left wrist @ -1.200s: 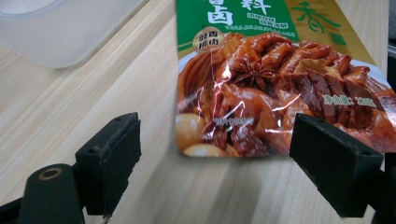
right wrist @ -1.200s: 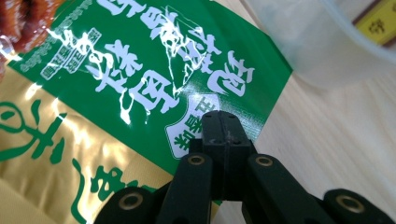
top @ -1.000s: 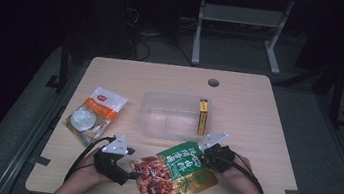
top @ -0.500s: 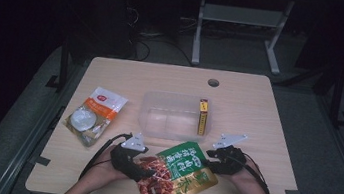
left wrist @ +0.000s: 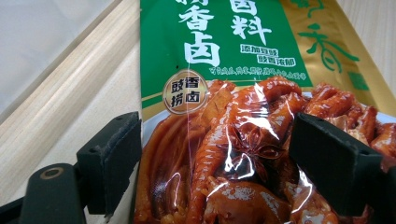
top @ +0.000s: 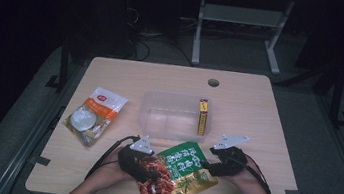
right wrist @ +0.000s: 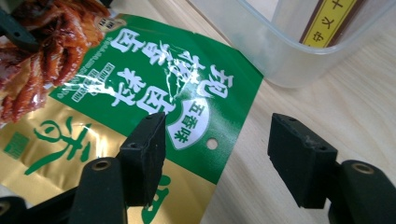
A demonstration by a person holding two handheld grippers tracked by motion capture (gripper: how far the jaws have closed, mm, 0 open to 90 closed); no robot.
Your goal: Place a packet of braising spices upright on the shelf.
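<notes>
- The green and gold food pouch (top: pixel 177 176) lies flat on the wooden table (top: pixel 258 113), at the near edge, between the two grippers.
- In the left gripper view, the pouch (left wrist: pixel 243 121) is between the two black jaws of the left gripper (left wrist: pixel 215 158). Its printed picture of braised meat fills the space from one pad to the other.
- The jaws of the left gripper stand apart. The left pad sits at the edge of the pouch and the right pad lies over the meat picture; whether the pads press the foil I cannot tell.
- In the high view the left gripper (top: pixel 143 166) covers the lower left part of the pouch, and the left hand (top: pixel 109 172) holds it from behind.
- The jaws of the right gripper (right wrist: pixel 217 154) are apart and have just been opening. Nothing is clamped between them.
- The green top corner of the pouch (right wrist: pixel 154 88), with its small round hanging hole, reaches into the gap near the left jaw. Bare table is in front of the right jaw.
- Beyond the right jaws stands a clear plastic container (right wrist: pixel 280 42), just beside the pouch corner. A yellow and brown box (right wrist: pixel 331 18) stands inside it.
- Far to the left of the left gripper, an orange and white packet (top: pixel 94 114) lies on the table, well apart from the pouch.
</notes>
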